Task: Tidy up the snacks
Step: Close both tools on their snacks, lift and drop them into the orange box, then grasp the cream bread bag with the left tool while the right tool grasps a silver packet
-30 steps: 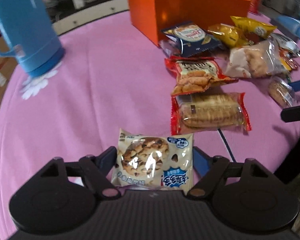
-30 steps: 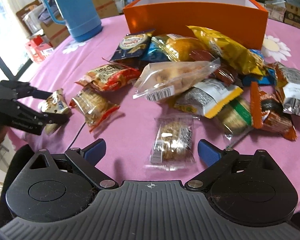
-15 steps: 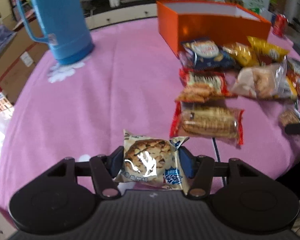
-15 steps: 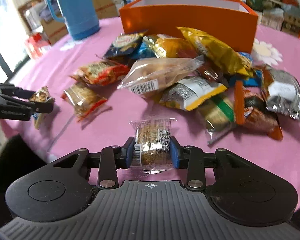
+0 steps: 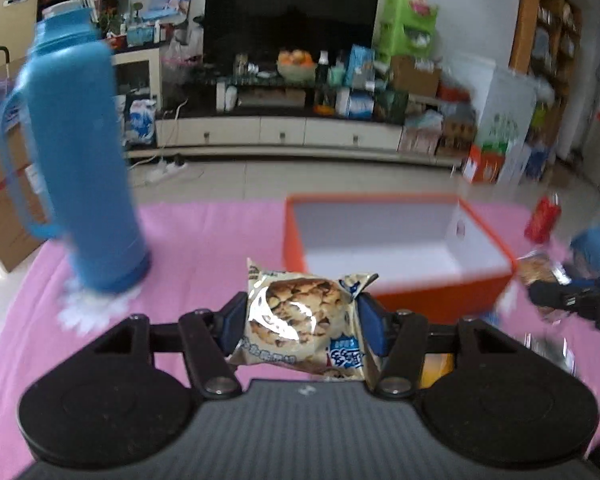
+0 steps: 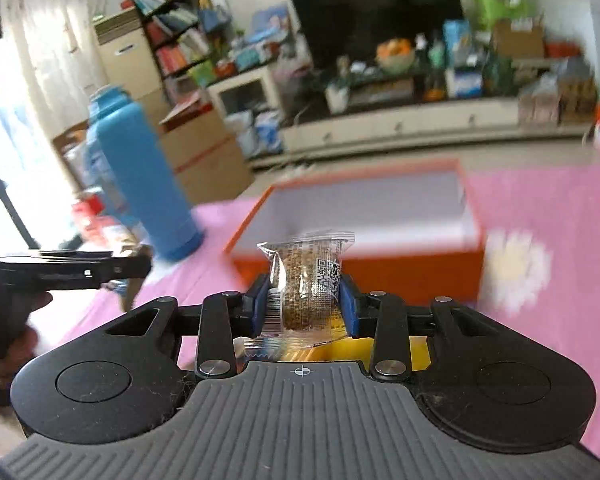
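Observation:
My left gripper (image 5: 302, 318) is shut on a cream cookie packet (image 5: 300, 316), held in the air just before the near left corner of the open orange box (image 5: 392, 292). My right gripper (image 6: 303, 304) is shut on a small clear packet of brown biscuit (image 6: 306, 284), lifted in front of the same orange box (image 6: 380, 268), whose white inside holds nothing that I can see. In the left wrist view the right gripper (image 5: 568, 300) shows at the right edge with its packet. In the right wrist view the left gripper (image 6: 100, 270) shows at the left edge.
A tall blue thermos (image 5: 80, 160) stands on the pink tablecloth (image 5: 204, 248) left of the box; it shows again as the thermos (image 6: 144, 176) in the right wrist view. A red can (image 5: 544, 220) stands at the far right. Yellow snack bags (image 6: 356, 350) lie under my right gripper.
Both grippers closed on their packets, then rose off the table and tipped up toward the orange box. The snack pile has dropped below both views.

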